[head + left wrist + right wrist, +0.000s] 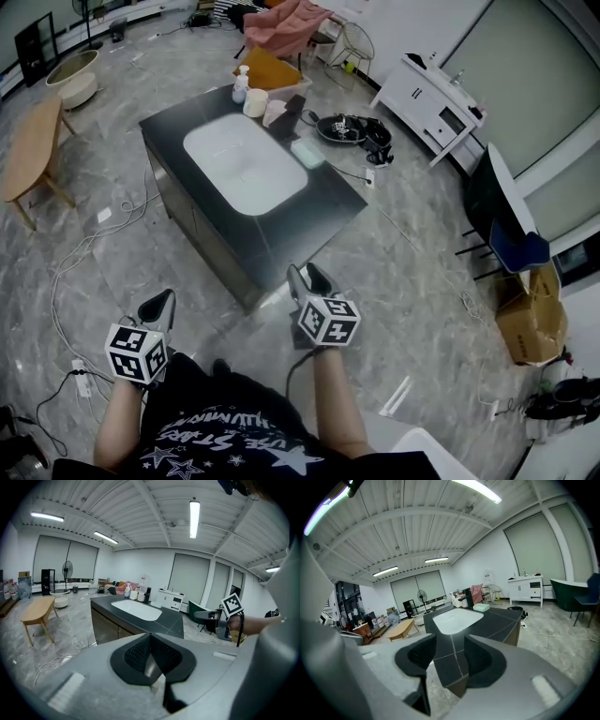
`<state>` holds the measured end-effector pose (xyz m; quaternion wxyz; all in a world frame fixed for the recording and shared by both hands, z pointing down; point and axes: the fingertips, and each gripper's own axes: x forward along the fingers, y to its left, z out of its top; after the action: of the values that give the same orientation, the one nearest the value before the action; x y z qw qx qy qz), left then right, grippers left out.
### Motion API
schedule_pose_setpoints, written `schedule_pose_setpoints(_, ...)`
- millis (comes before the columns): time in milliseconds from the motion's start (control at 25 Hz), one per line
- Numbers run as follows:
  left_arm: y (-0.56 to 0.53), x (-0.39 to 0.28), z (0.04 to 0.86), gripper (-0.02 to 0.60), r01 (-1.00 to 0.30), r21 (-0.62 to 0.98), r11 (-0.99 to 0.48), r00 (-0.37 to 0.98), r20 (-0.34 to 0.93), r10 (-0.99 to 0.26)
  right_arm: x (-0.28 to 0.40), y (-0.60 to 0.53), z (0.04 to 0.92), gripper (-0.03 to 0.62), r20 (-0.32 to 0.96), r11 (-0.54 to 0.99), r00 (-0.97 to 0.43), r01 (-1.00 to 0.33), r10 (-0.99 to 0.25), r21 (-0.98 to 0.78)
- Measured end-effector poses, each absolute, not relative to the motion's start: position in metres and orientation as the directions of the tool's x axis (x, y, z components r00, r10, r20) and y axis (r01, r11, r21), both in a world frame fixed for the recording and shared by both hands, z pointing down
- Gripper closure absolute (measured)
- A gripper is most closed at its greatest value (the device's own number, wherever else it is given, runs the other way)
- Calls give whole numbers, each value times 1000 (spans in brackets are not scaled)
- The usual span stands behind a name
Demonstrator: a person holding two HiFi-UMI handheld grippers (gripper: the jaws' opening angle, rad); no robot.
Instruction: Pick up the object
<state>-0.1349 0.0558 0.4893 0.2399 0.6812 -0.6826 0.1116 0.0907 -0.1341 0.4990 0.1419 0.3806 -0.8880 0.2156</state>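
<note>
Grey marble floor (422,272) fills a wide, bare room, and a dark counter (328,202) with a white basin (246,161) sunk into it stands in the middle. The person stands just short of its near corner, holding both tools low and clear of it. The left gripper (157,305) has its jaws pressed together on nothing. The right gripper (307,278) has its jaws parted, with only the counter showing through the gap.

3 small things sit at the counter's far end: a pale green block (307,153) beside the basin, then a cup (255,102) and a bottle (241,84) beyond it. Which is the object meant I cannot tell. Nothing is grasped, so 0 steps look done; approach, grip and lift all remain.
</note>
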Motion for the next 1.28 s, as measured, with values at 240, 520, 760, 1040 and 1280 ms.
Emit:
schedule_pose_setpoints(240,5,-142,492,572,-986,165,-15,92,472,-877,94,-173,497,404,410,576,-633,-772,-657,-270)
schedule_pose_setpoints(520,-84,-164,473,572,-977,168,-129,195,478,-856,84,-229,472,404,400,488,-572,-820,-716,-299)
schedule_pose_setpoints(760,-172,-182,493,572,-952,191,-239,303,493,-816,74,-277,490,404,420,365,-478,-873,-772,-322)
schedule_pose_setpoints(1040,-280,-197,492,572,-889,262,-376,458,501,-734,50,-349,487,404,450,226,-365,-916,-815,-333)
schedule_pose_setpoints(1280,-357,-197,491,572,-860,252,-444,508,506,-697,59,-403,485,404,475,123,-270,-940,-837,-317)
